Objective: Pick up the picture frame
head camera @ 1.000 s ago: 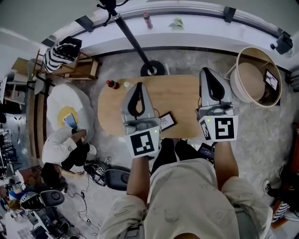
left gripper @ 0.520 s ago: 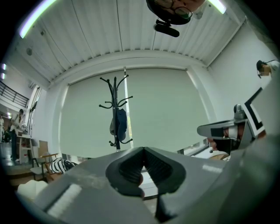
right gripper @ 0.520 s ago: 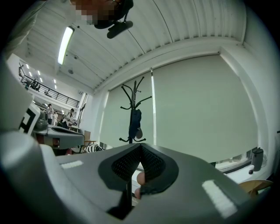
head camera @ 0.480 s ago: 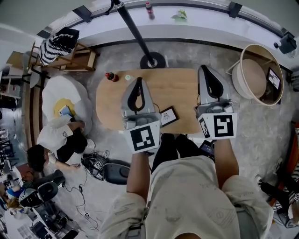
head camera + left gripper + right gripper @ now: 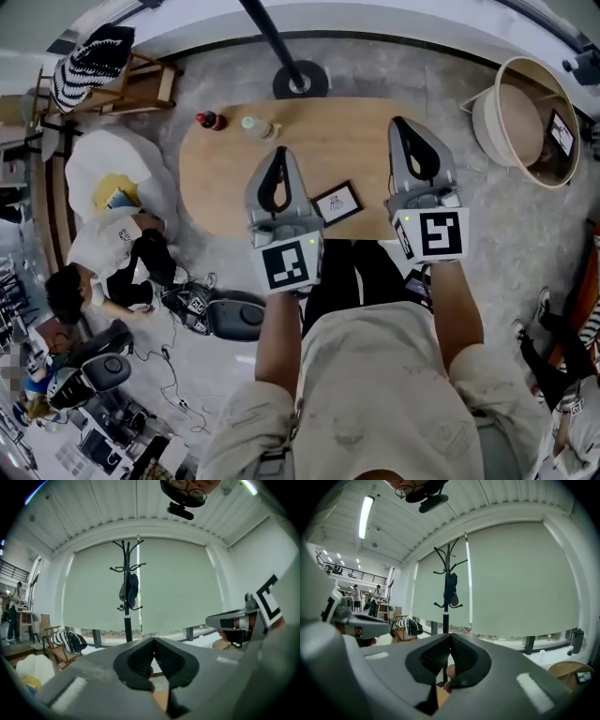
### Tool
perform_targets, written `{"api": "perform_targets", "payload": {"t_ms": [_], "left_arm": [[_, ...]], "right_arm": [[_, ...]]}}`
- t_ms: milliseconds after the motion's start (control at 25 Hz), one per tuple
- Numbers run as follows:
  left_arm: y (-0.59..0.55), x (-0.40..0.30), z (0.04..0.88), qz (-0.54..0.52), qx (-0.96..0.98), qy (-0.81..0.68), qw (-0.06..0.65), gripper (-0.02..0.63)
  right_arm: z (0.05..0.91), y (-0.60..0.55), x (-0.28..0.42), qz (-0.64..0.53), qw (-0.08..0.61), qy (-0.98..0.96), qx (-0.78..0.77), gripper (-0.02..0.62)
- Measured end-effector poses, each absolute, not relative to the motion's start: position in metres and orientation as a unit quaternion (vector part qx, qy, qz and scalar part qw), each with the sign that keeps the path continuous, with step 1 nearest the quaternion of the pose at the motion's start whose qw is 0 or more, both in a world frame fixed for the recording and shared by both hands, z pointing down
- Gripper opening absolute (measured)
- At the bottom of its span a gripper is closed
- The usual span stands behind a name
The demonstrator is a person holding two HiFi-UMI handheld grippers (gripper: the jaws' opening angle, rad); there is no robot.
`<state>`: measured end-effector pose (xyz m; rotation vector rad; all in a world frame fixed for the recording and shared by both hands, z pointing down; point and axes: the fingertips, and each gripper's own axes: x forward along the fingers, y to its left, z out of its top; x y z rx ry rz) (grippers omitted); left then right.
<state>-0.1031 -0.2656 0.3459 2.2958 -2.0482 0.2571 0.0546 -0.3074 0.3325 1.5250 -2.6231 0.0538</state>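
A small dark picture frame [image 5: 337,202] lies flat near the front edge of the oval wooden table [image 5: 328,141]. My left gripper [image 5: 278,156] hovers just left of the frame, jaws shut on nothing. To the frame's right is my right gripper [image 5: 401,127], also shut and empty. Both point almost level toward the far window. In the left gripper view the left gripper [image 5: 153,641] has its pads together. The right gripper view gives the same picture of the right gripper [image 5: 450,636]. The frame is hidden in both gripper views.
A red-capped bottle [image 5: 207,120] and a clear bottle [image 5: 257,126] stand at the table's far left. A coat stand base [image 5: 299,79] sits behind the table. A round tub [image 5: 525,111] is at right. A person [image 5: 103,262] crouches on the floor at left among cables.
Both grippers have come down toward the table, still shut. The head view has tilted, so the table and frame sit higher and nearer the grippers.
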Motion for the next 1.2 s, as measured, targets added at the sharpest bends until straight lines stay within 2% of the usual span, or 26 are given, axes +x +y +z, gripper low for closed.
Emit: {"api": "perform_targets", "payload": {"t_ms": [560,800,1200], "left_arm": [[-0.237,-0.116,0.494,0.113,0.722,-0.67,0.13,0.005],[-0.214,-0.119,0.586,0.107,0.709,-0.654,0.239,0.005],[-0.16,-0.107,0.728,0.178,0.663,-0.624,0.372,0.01]], "right_arm": [[0.504,-0.285,0.029,0.13,0.159,-0.862,0.463,0.002],[0.6,-0.267,0.031,0.202,0.204,-0.847,0.447,0.003],[0.724,-0.222,0.027,0.282,0.289,-0.822,0.401,0.006]]}}
